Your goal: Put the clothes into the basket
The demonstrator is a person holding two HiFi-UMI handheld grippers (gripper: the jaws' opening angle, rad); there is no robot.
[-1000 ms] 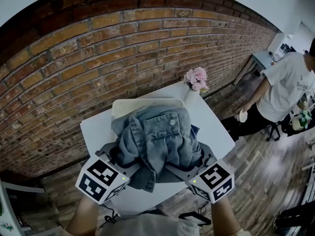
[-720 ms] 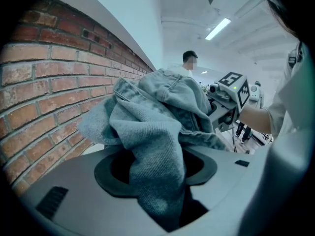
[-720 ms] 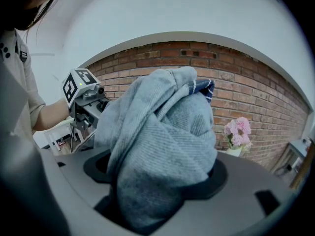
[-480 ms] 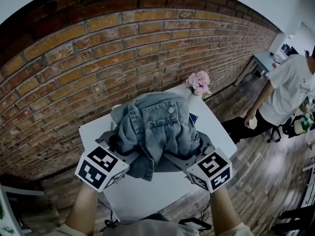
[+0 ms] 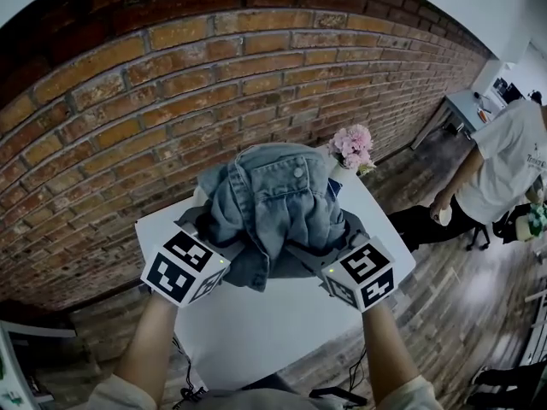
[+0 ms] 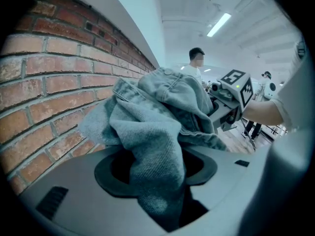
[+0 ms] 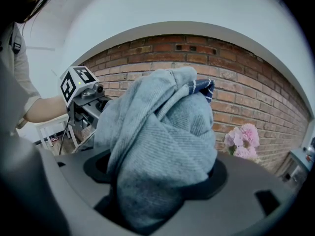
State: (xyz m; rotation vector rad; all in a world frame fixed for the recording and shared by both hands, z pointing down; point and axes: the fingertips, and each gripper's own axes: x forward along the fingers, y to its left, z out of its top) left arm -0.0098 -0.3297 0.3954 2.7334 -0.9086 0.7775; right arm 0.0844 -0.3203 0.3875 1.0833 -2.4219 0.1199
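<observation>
A bunched light-blue denim jacket (image 5: 273, 207) hangs in the air over the far part of the white table (image 5: 282, 323). My left gripper (image 5: 218, 244) is shut on its left side and my right gripper (image 5: 329, 248) on its right side. In the left gripper view the denim (image 6: 157, 151) fills the jaws, and the right gripper's marker cube (image 6: 235, 84) shows beyond it. The right gripper view has the cloth (image 7: 157, 151) packed between the jaws. A dark-blue striped piece (image 7: 202, 86) peeks out on top. The jacket hides the basket almost fully.
A brick wall (image 5: 214, 84) stands right behind the table. Pink flowers (image 5: 353, 146) in a vase sit at the table's far right corner. A person in a white shirt (image 5: 513, 156) stands on the wooden floor at the right.
Both grippers have carried the jacket up and away toward the wall. It now covers the pale basket that showed behind it before. The person at the right has shifted slightly.
</observation>
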